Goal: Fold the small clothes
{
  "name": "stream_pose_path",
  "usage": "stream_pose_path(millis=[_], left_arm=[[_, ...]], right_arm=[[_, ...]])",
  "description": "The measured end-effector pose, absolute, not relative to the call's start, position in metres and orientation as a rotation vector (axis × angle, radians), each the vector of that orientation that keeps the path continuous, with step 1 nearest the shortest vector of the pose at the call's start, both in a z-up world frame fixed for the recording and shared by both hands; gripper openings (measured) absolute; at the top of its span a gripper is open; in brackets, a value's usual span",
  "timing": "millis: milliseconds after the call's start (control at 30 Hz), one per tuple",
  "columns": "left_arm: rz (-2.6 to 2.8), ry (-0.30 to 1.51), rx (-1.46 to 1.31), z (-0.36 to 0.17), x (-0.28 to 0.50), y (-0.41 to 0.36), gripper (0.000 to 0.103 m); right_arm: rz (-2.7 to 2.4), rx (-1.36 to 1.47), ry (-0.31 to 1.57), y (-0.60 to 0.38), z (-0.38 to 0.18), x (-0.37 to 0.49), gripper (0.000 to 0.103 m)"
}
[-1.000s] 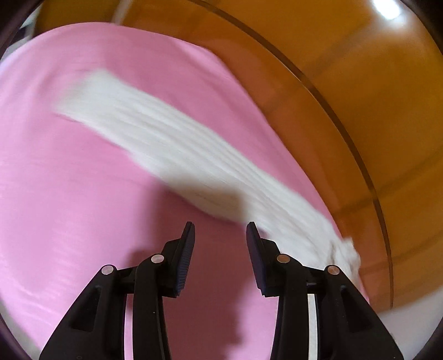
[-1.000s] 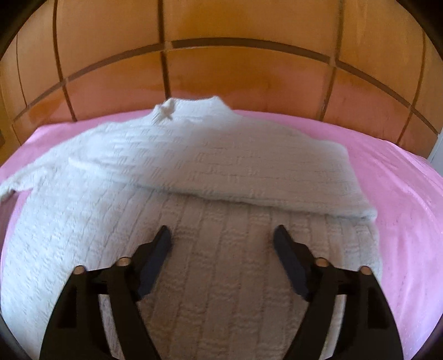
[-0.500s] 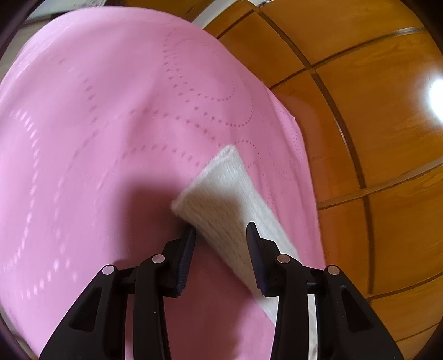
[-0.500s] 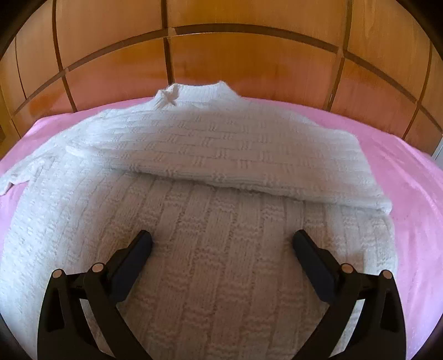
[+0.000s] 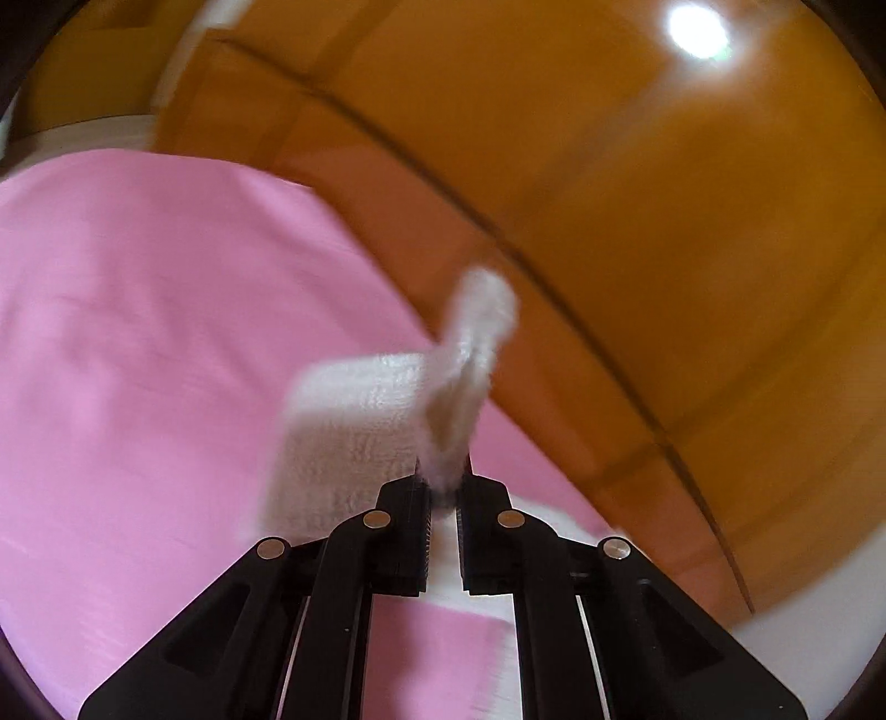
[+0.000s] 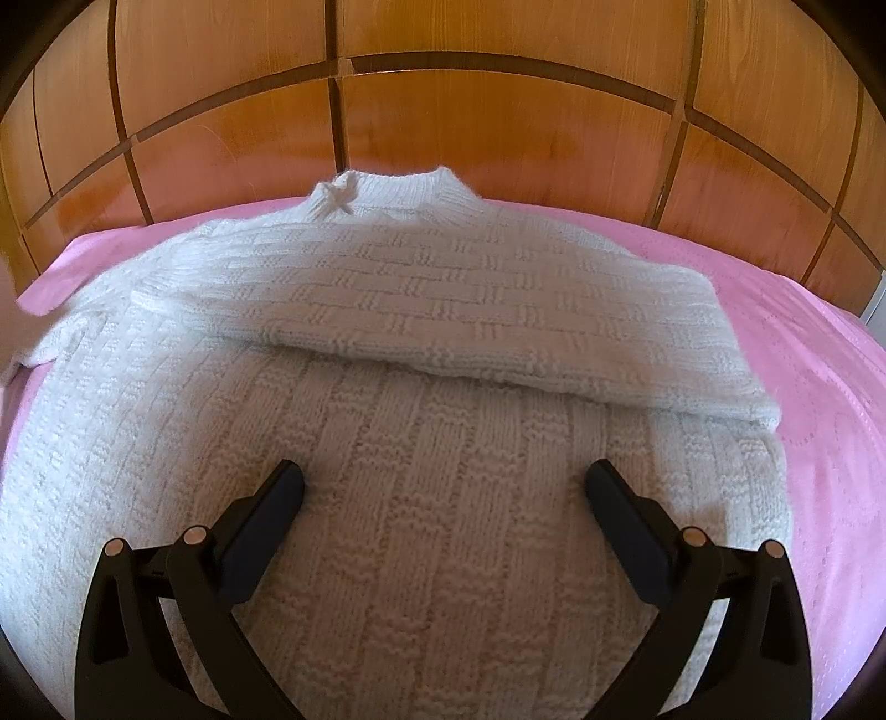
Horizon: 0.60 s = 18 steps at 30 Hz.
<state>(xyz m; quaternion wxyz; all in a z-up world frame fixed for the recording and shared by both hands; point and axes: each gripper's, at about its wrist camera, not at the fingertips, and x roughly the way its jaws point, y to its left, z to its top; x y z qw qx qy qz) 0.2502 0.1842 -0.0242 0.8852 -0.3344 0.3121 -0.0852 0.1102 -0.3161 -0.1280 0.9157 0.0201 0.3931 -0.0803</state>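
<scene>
A small white knitted sweater (image 6: 421, 421) with a basket-weave pattern lies flat on a pink bedsheet (image 6: 830, 399), its ribbed collar (image 6: 398, 191) toward the wooden headboard (image 6: 498, 127) of orange-brown panels. One sleeve (image 6: 443, 310) is folded across the chest, running from the left shoulder area to the right edge of the body, where its cuff end just overhangs the side. A small white bow (image 6: 338, 196) sits at the left of the collar.

The right gripper (image 6: 443, 487) hovers above the lower body of the sweater with its black fingers (image 6: 277, 498) spread wide apart, holding nothing; whether the tips touch the knit cannot be told.

In the left wrist view, which is blurred, the left gripper (image 5: 441, 490) has its jaws pressed together on the end of the other white knitted sleeve (image 5: 387, 421). The pinched cuff bunches up and sticks out beyond the fingertips, while a broader flat stretch of sleeve hangs to the left of the fingers over the pink bedsheet (image 5: 138, 360). More white knit shows below, between and beside the gripper's arms. The same wooden headboard (image 5: 637, 221) curves along the right, carrying a bright reflection of a light (image 5: 698, 25) at the top.
</scene>
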Motion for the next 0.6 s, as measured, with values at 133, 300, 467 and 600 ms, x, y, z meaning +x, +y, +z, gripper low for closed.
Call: stream_pose_path(millis=[133,300,467,600], left_arm=[[-0.352,0.714,-0.606,-0.026,0.250,0.095,0.006],[-0.450,0.831,-0.444,-0.053,0.245,0.005,0.006],[-0.446,0.874,-0.292,-0.072,0.240,-0.025,0.019],[-0.413,0.845,-0.249,-0.080,0.216,-0.019,0.040]], right_arm=[[-0.162,0.048,0.806,-0.316,-0.128,0.110,0.101],[-0.157,0.055,0.802,-0.318,-0.128,0.110,0.101],[-0.153,0.060,0.799,-0.318,-0.129,0.109,0.101],[-0.152,0.061,0.797,-0.319,-0.129,0.109,0.101]])
